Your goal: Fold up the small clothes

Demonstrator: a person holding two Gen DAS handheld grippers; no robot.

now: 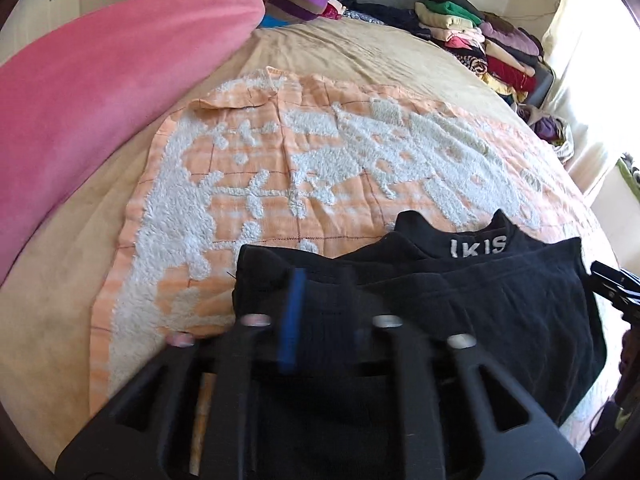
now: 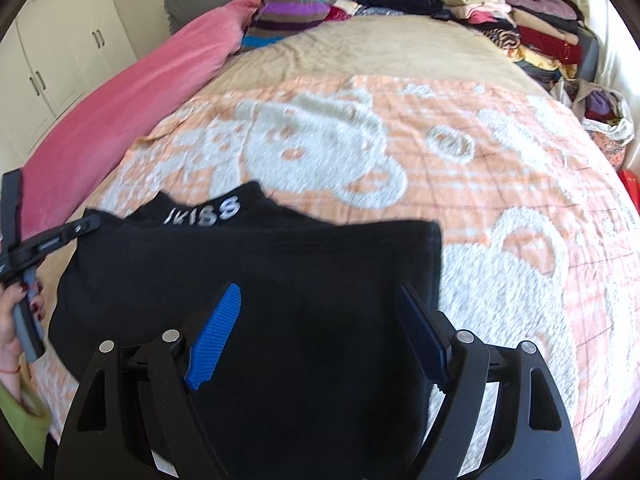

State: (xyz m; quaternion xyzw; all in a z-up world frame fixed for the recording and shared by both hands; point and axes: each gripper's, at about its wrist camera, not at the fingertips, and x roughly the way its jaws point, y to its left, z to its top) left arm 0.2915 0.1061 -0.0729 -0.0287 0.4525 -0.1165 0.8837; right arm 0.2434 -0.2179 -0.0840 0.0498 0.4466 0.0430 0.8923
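Observation:
A black garment [image 1: 460,300] with white letters on its neckband [image 2: 204,210] lies flat on an orange and white blanket [image 1: 280,152], near the bed's front edge. My left gripper [image 1: 326,320] is low over the garment's left part. It is blurred, and its blue pads [image 1: 292,320] stand a narrow gap apart with black cloth showing between them. My right gripper [image 2: 320,292] hovers over the garment's right part with its jaws wide open and only flat cloth under them. In the right wrist view a hand holds the left gripper [image 2: 52,236] at the garment's left edge.
A pink blanket [image 1: 100,80] runs along the bed's left side, with a striped pillow [image 2: 288,16] at its far end. Stacks of folded clothes [image 2: 520,20] line the far right corner beside a bag of clothes [image 2: 604,112]. White cupboards [image 2: 60,60] stand on the left.

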